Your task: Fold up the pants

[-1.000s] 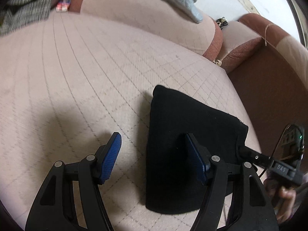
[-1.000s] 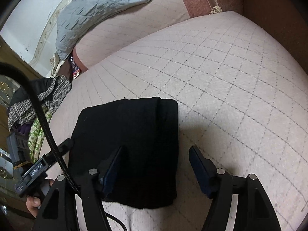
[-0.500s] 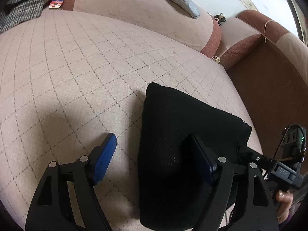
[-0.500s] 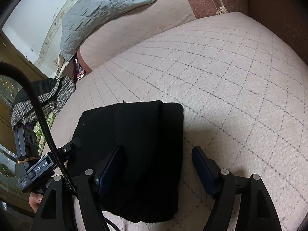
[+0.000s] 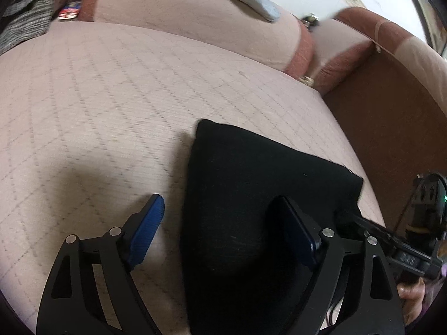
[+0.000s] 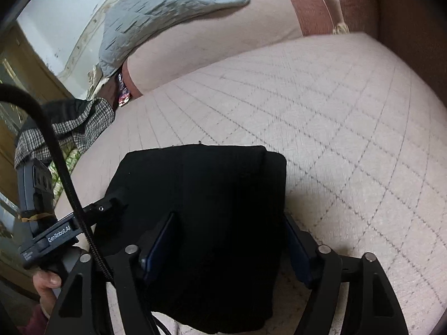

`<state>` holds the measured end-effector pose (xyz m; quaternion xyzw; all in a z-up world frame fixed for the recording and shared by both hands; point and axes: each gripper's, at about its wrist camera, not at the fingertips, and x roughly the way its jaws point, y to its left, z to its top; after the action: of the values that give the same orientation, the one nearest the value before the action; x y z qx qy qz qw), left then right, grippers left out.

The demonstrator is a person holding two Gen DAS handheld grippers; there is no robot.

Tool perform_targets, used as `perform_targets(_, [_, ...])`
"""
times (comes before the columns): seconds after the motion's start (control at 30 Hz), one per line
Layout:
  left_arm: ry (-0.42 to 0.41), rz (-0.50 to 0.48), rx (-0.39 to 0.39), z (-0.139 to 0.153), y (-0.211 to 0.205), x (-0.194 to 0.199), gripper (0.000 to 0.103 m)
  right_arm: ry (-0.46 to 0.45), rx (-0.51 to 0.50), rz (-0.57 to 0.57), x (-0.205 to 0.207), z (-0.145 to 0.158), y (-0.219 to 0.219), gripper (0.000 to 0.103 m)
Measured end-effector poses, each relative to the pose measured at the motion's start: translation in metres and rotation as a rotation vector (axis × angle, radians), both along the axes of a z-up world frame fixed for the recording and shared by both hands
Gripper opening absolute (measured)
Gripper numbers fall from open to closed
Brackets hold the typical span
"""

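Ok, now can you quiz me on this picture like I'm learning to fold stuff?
1. True or false: the pants are spread out at full length across the sofa seat.
2. What colour are the pants? A) black B) red C) white
3. Fill in: a grey quilted ______ lies over the back cushion.

Key:
1. False. They are folded into a compact bundle near the front of the seat.
2. A
3. blanket
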<state>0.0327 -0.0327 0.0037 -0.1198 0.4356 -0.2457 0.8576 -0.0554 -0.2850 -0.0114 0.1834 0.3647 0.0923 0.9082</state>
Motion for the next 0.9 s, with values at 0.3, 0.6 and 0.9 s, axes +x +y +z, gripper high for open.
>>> perform_targets(0.3, [-0.060,-0.017,-0.020,0.021,0.002,-0.010,0.038,-0.068,-0.029,0.011,-0.010,0.021,0.008,0.038])
perform_targets(0.6, [-0.115,0.066,-0.034,0.047,0.029,-0.007,0.037,-0.114,-0.026,0.059,0.005,0.045,0.034,0.037])
perform_targets(0.9, [-0.105,0.127,0.024,0.058,0.054,0.018,0.037,-0.130,-0.031,0.111,0.041,0.056,0.064,0.037])
